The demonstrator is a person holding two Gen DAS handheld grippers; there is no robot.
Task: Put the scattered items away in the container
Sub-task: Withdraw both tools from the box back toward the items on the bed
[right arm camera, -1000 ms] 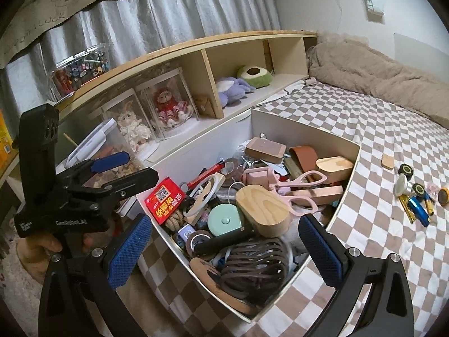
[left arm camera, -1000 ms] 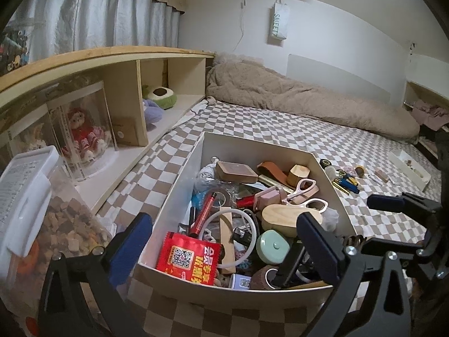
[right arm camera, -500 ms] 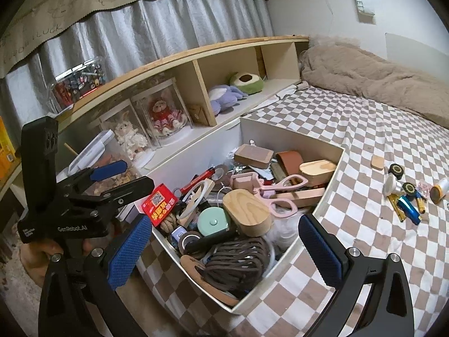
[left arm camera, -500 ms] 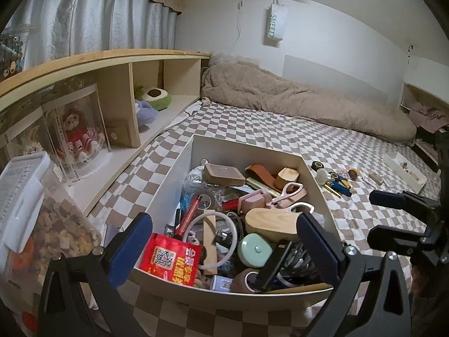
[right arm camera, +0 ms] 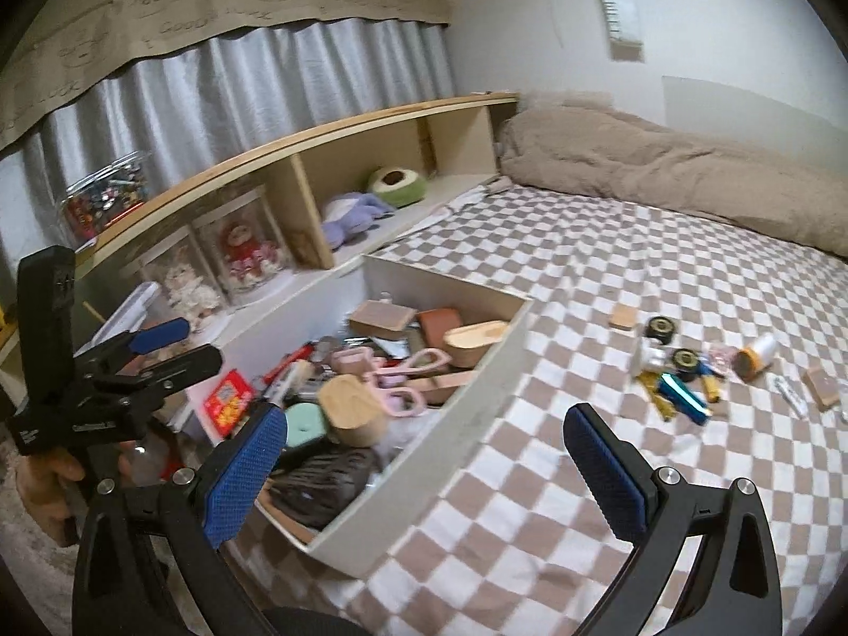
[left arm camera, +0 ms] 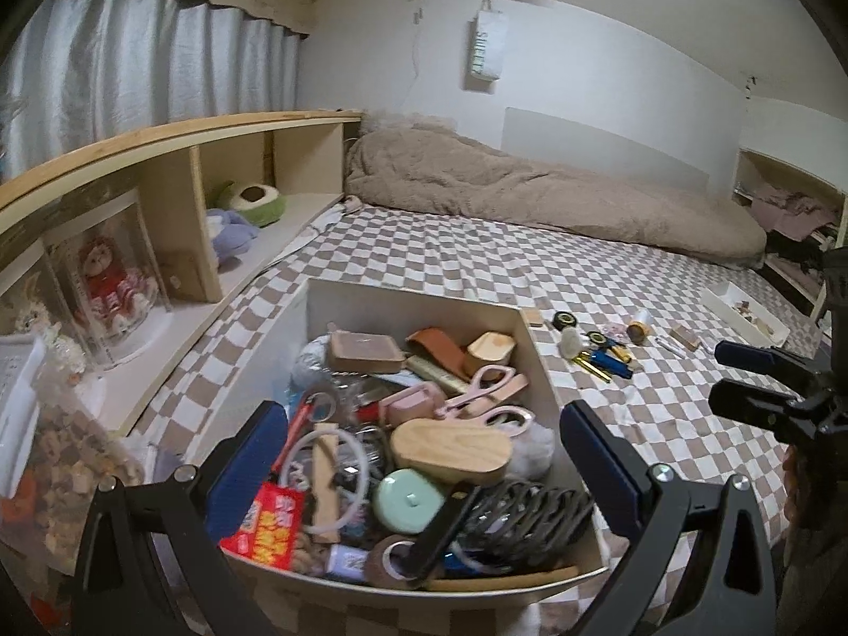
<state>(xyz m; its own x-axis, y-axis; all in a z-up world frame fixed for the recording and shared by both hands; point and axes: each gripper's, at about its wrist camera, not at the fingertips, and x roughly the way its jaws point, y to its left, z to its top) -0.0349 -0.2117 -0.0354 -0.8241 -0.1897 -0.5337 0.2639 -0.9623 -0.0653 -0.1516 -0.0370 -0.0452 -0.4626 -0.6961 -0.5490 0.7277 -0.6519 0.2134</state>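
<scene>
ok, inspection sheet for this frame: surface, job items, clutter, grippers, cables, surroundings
Surface: checkered bedspread, rumpled.
Job's things: white box crammed full; loose pile lies apart on the bedspread, on the box's right.
Clutter: small white tray farther right.
Grippers: left gripper open over the box; right gripper open, empty, near the box's right wall.
Cables: one thin cord on the wall.
Surroundings: shelf of plush toys, beige duvet, curtain.

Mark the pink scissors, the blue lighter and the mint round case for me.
pink scissors (left arm camera: 485, 397), left wrist view, on the handle loops.
blue lighter (right arm camera: 683, 398), right wrist view, mid-body, on the checked sheet.
mint round case (left arm camera: 408, 501), left wrist view, centre of its top.
</scene>
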